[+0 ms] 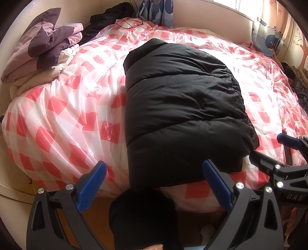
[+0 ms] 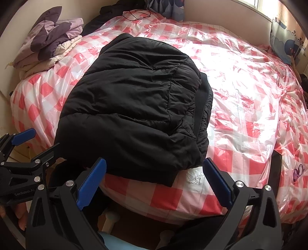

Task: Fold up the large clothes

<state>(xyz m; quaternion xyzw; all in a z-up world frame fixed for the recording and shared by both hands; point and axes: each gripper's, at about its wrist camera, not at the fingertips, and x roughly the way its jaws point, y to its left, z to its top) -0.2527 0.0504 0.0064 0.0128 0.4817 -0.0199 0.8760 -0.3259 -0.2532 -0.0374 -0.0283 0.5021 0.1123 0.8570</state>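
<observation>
A black puffer jacket (image 1: 179, 107) lies folded lengthwise on the bed, its hem at the near edge; it also shows in the right wrist view (image 2: 134, 107). My left gripper (image 1: 154, 173) is open and empty, just in front of the jacket's hem. My right gripper (image 2: 154, 171) is open and empty, at the hem's right corner. In the left wrist view the right gripper (image 1: 269, 148) shows at the right, open. In the right wrist view the left gripper (image 2: 36, 140) shows at the left, open.
The bed carries a red-and-white checked plastic sheet (image 1: 57, 119). Folded purple bedding (image 1: 44, 50) sits at the back left, dark clothes (image 1: 111, 15) at the headboard, a cushion (image 1: 269, 36) at the back right. A dark phone-like slab (image 2: 275, 171) lies at the right edge.
</observation>
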